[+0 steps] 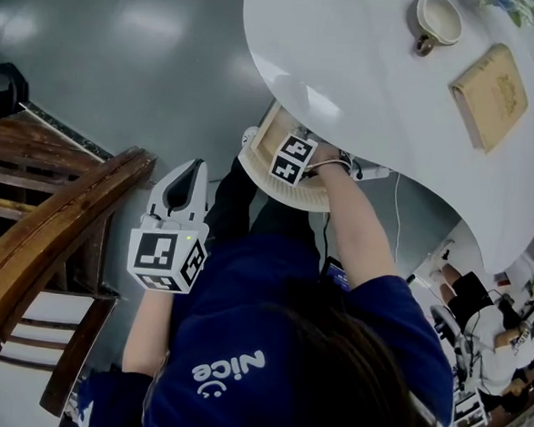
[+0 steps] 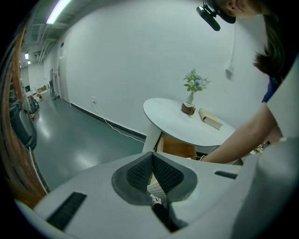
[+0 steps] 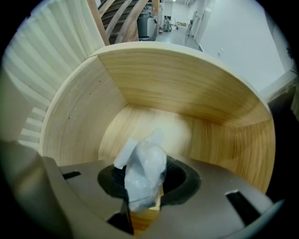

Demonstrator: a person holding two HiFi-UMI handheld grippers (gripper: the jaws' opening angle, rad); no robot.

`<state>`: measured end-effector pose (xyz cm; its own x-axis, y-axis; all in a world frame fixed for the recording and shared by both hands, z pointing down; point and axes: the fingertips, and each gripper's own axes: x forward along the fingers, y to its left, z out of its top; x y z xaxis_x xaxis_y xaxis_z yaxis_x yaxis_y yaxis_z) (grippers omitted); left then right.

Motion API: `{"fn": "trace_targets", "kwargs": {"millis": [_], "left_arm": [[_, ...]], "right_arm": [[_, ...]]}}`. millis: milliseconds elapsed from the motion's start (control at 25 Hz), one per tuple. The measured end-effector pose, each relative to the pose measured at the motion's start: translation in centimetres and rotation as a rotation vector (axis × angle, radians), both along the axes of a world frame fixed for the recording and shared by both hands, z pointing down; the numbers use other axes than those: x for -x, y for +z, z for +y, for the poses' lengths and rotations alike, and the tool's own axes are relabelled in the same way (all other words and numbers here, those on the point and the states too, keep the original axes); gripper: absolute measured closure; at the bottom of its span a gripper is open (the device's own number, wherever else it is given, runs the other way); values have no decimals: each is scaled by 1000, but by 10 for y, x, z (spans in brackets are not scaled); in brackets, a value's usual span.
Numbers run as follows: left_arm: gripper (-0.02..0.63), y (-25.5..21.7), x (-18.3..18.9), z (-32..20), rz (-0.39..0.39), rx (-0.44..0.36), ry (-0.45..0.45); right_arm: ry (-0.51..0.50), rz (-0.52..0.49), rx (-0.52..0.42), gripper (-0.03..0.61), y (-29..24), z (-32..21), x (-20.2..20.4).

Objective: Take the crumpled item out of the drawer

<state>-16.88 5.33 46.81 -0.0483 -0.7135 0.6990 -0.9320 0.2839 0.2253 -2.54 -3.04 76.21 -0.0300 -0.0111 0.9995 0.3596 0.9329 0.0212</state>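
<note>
Reaching under the round white surface (image 1: 367,87), the right gripper (image 1: 293,160) pointed down into the pale wooden drawer (image 1: 269,135) in the head view, while the left gripper (image 1: 189,180) hung well apart. The left gripper view showed its jaws together, empty. The right gripper view showed its jaws clamped on the crumpled white plastic item (image 3: 142,172) inside the drawer.
</note>
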Motion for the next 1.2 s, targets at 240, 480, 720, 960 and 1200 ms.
{"fn": "trace_targets", "kwargs": {"millis": [240,480,720,960,1200], "left_arm": [[609,-2,4,-7,3,-22,5],[609,-3,3,-13,8,-35,30],[609,-7,5,-21,6,-56,43],[609,-8,6,-29,9,-71,47],[609,2,-2,-35,12,-68,79]], "right_arm": [[57,-35,-3,460,-12,-2,-1],[74,-87,24,465,-30,5,6],[119,-147,78,465,-58,17,15],[129,-172,93,466,-80,23,13],[242,-216,213,466,-107,30,5]]}}
